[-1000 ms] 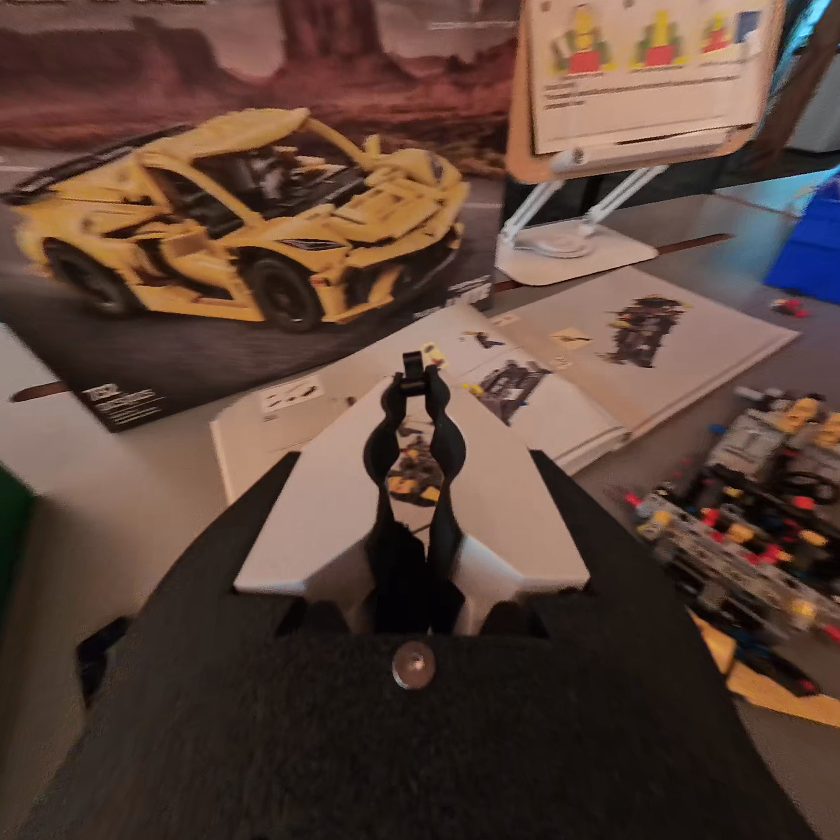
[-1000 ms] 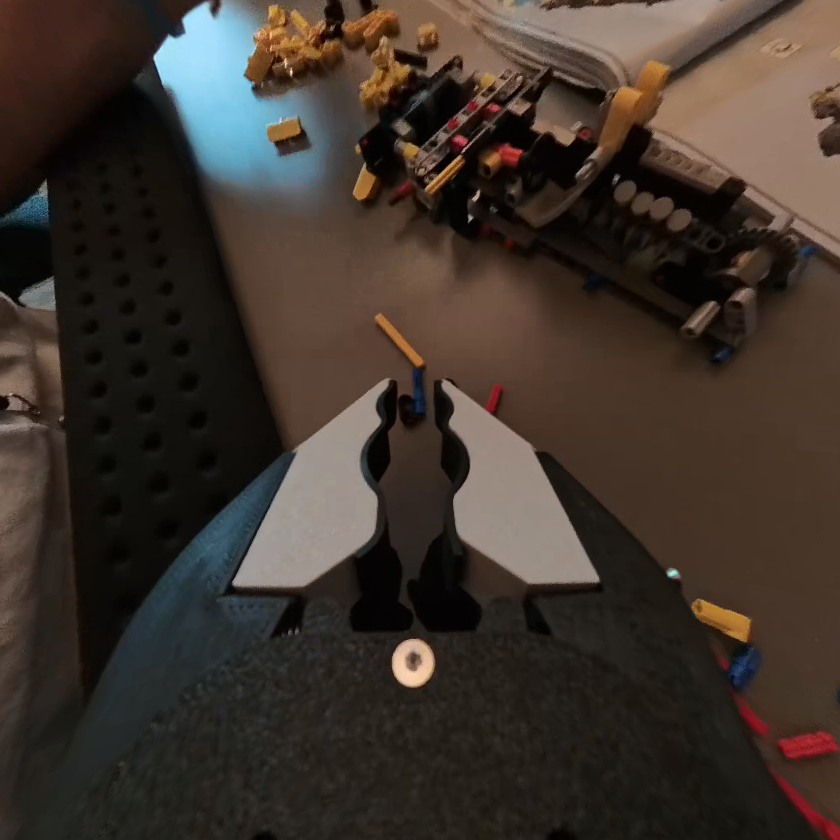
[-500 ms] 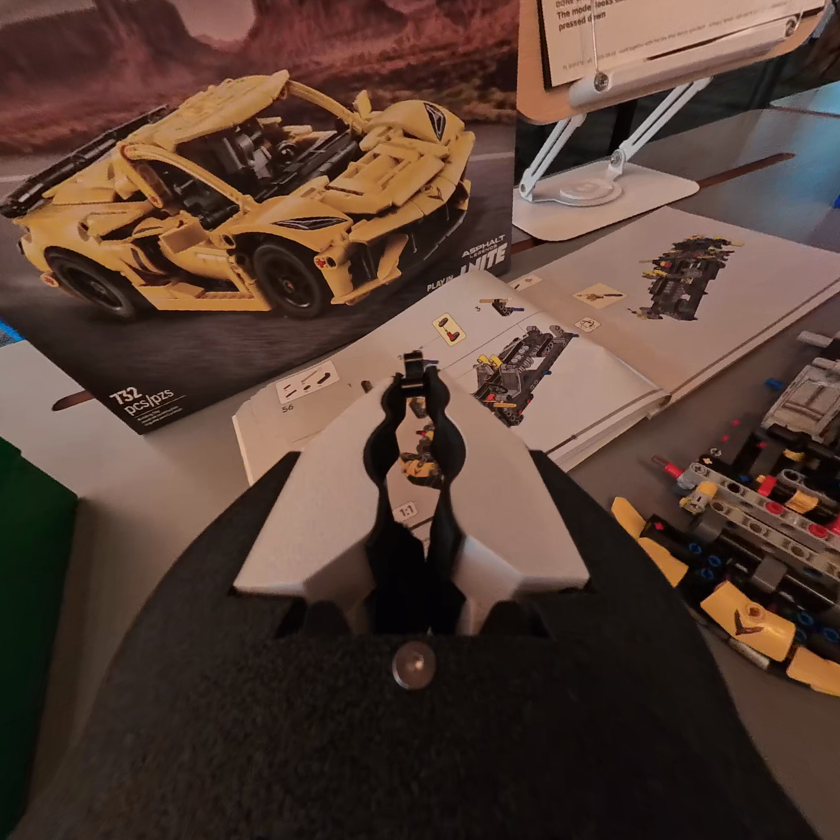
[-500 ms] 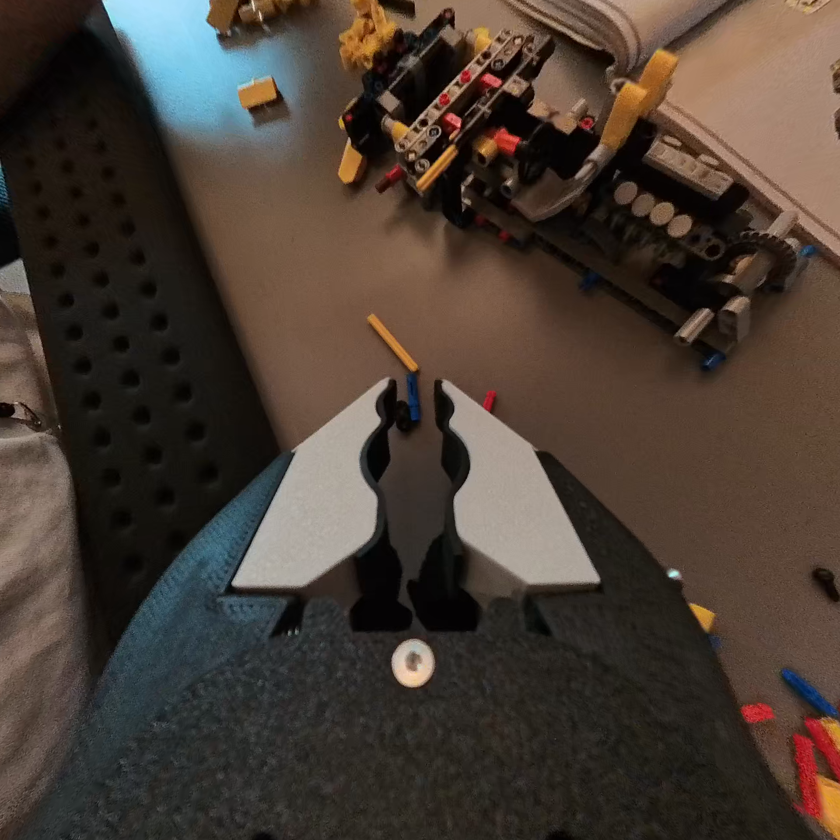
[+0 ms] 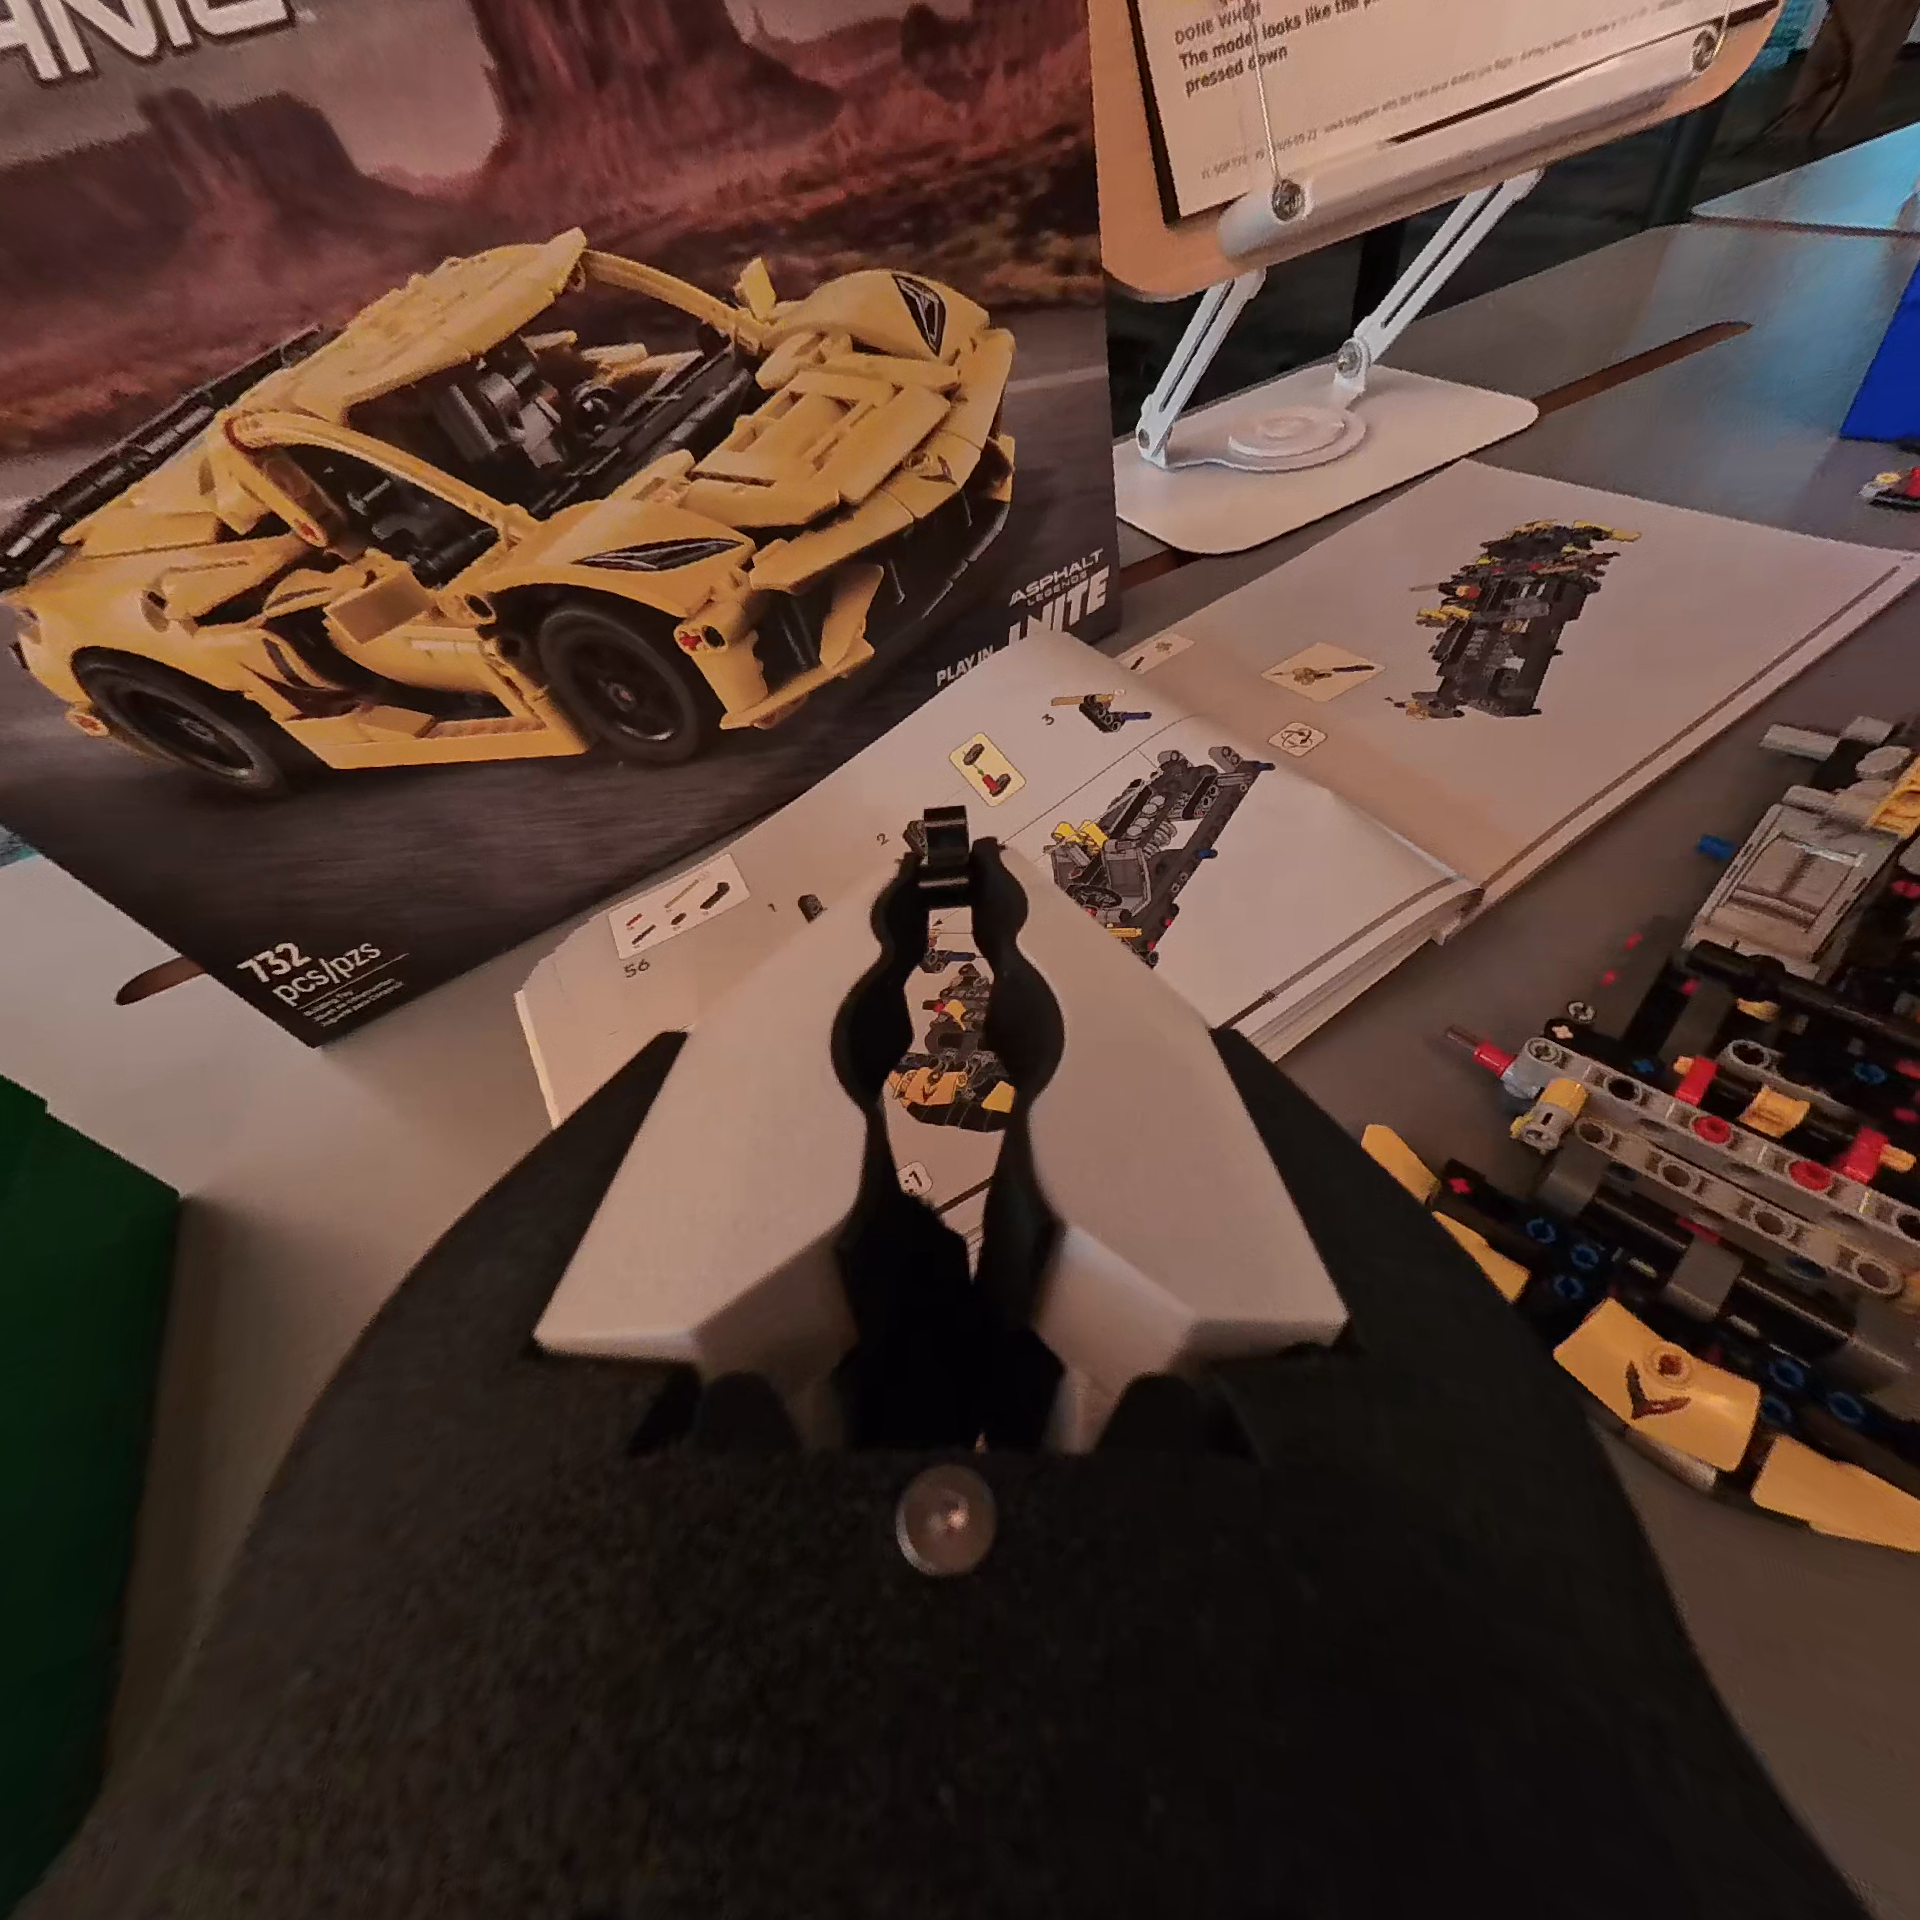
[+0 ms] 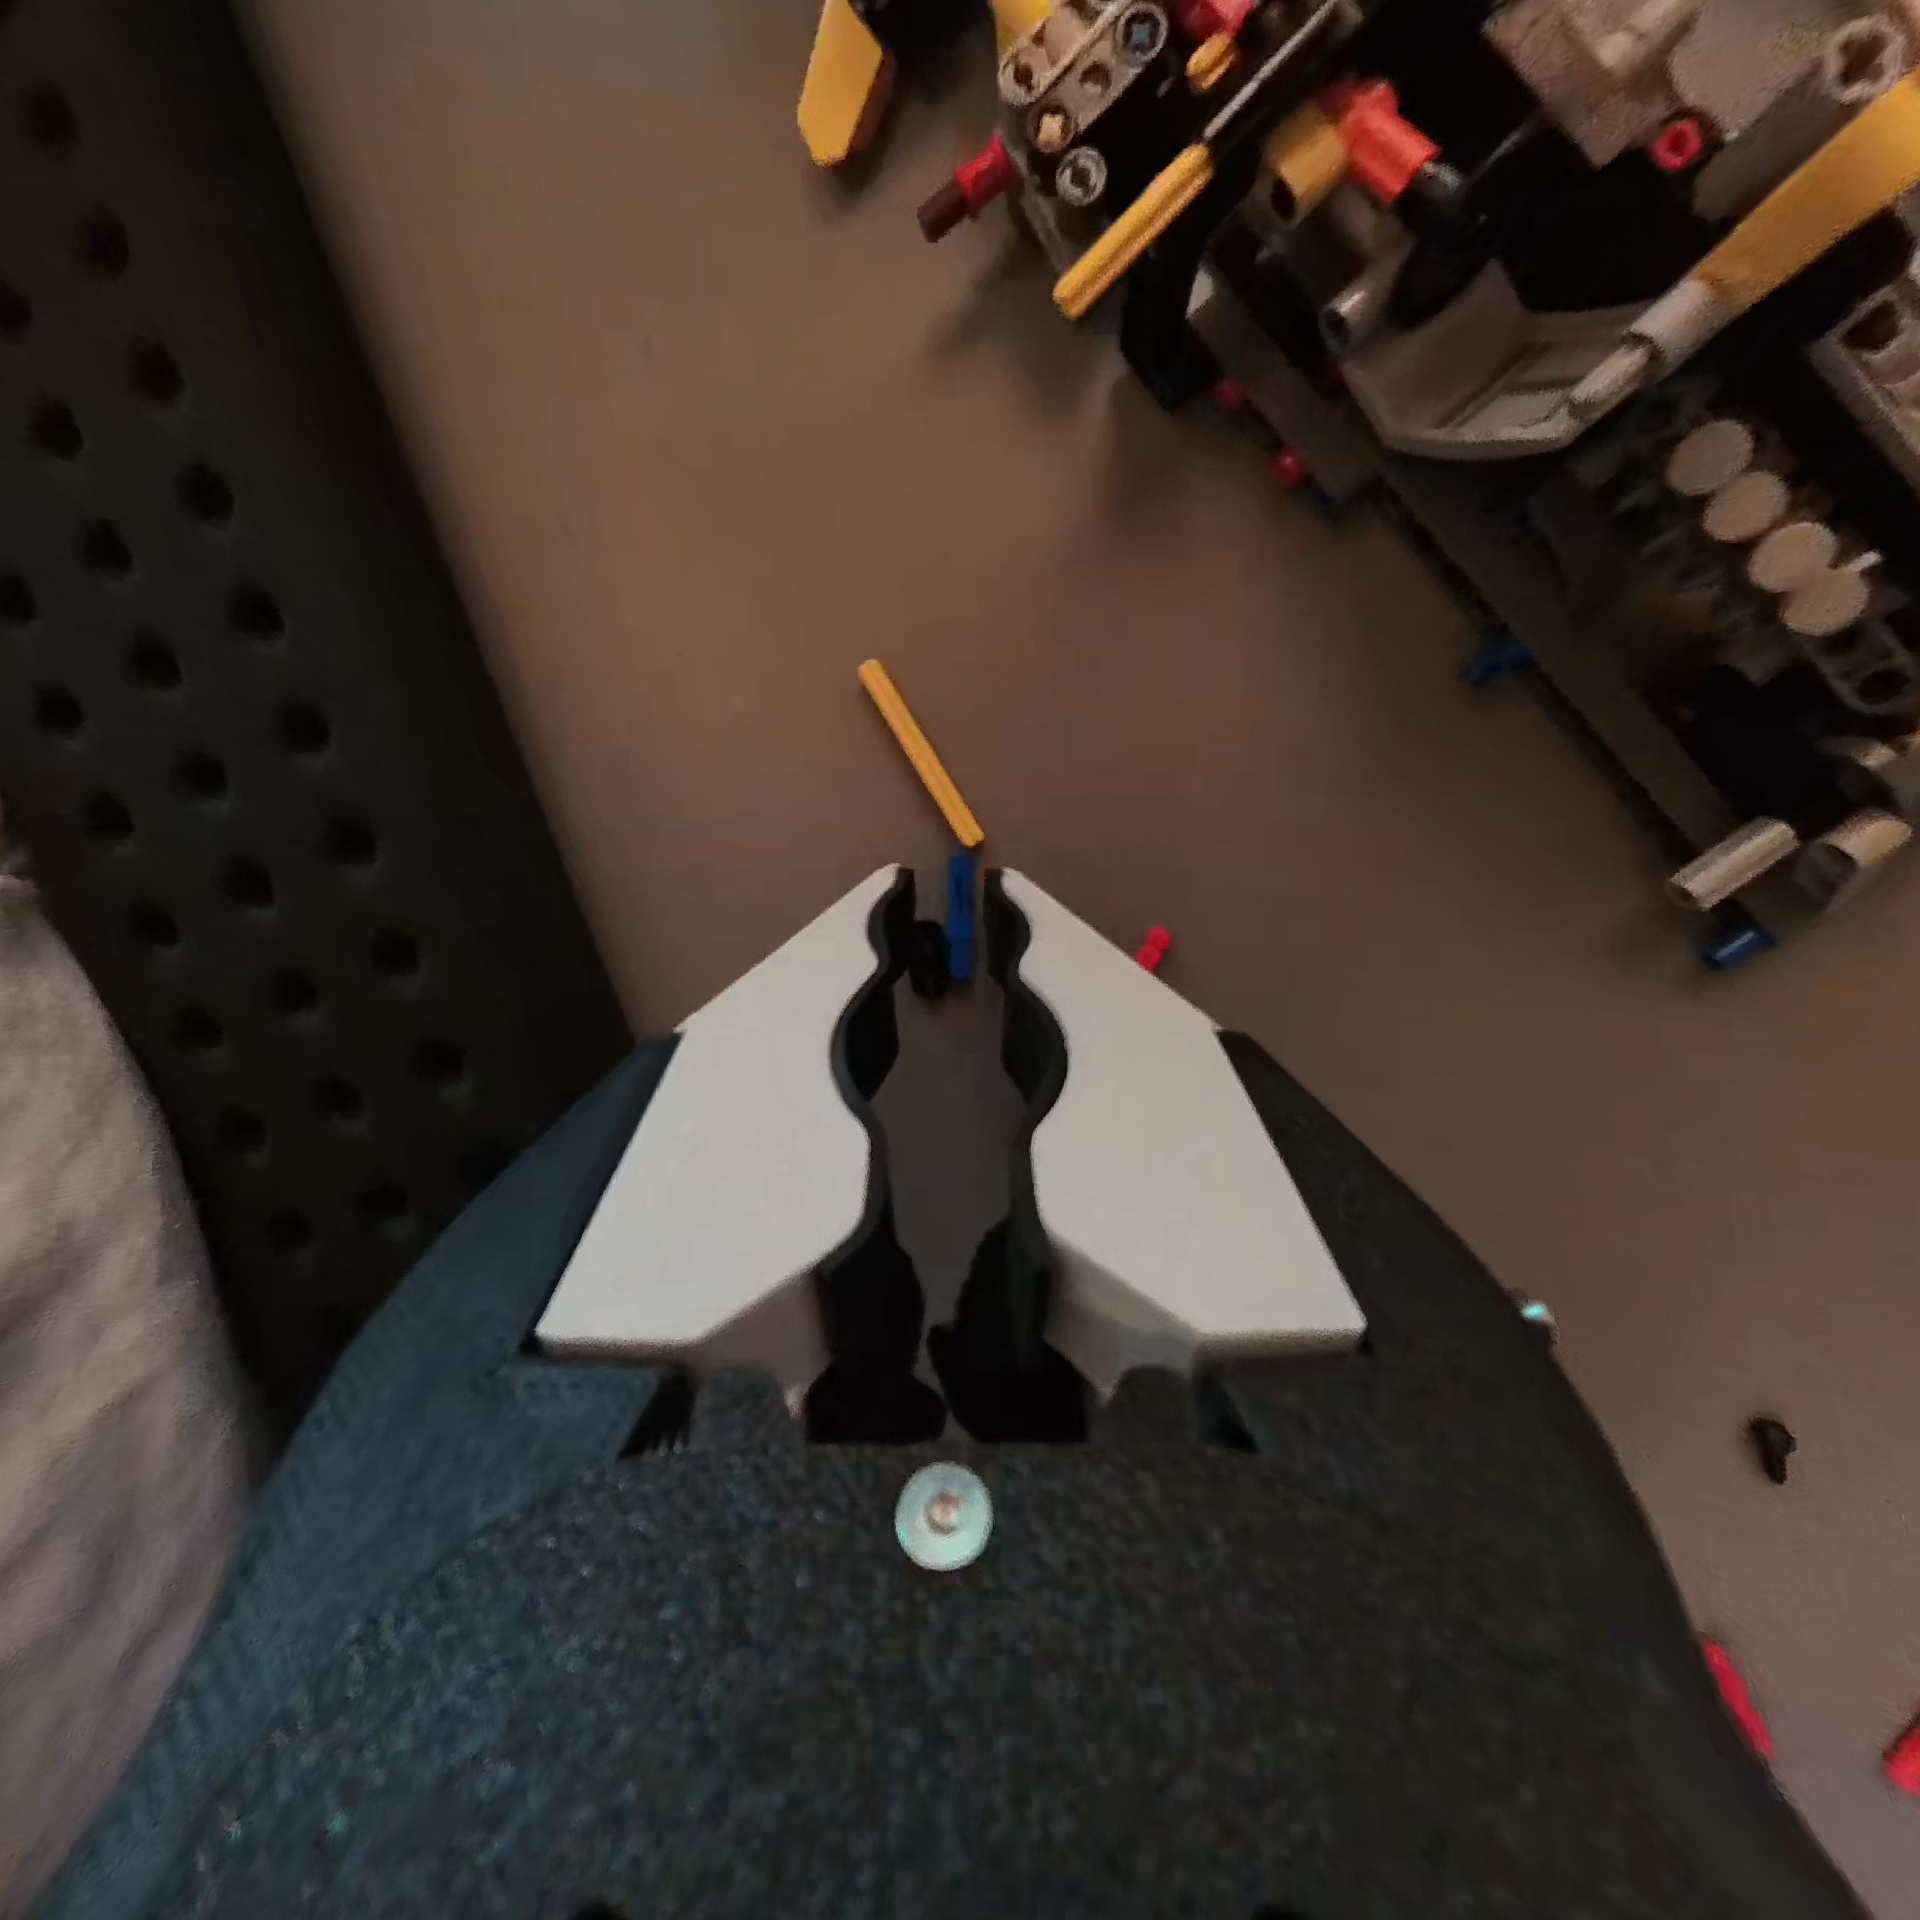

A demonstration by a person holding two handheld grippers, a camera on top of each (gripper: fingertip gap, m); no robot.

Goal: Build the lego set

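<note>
My left gripper (image 5: 948,868) is shut on a small black lego piece (image 5: 945,844) and holds it above the open instruction booklet (image 5: 1288,831). The half-built car chassis (image 5: 1745,1143) lies to its right. In the right wrist view, my right gripper (image 6: 948,883) is open just above the table. A blue pin (image 6: 961,914) and a small black piece (image 6: 928,951) lie between its tips. A yellow axle (image 6: 920,750) lies just beyond them. The chassis (image 6: 1507,312) fills the upper right.
The set's box (image 5: 520,520) with the yellow car picture stands behind the booklet. A white stand (image 5: 1320,436) holds a sheet at the back right. A black perforated chair (image 6: 208,675) runs along the table's left edge. Loose red pins (image 6: 1151,948) lie on the table. About 30 cm separates my left fingertips from my right.
The left gripper has dropped and moved closer to the booklet, still holding the black piece. The right gripper has moved forward and down over the blue pin; its jaws stay open.
</note>
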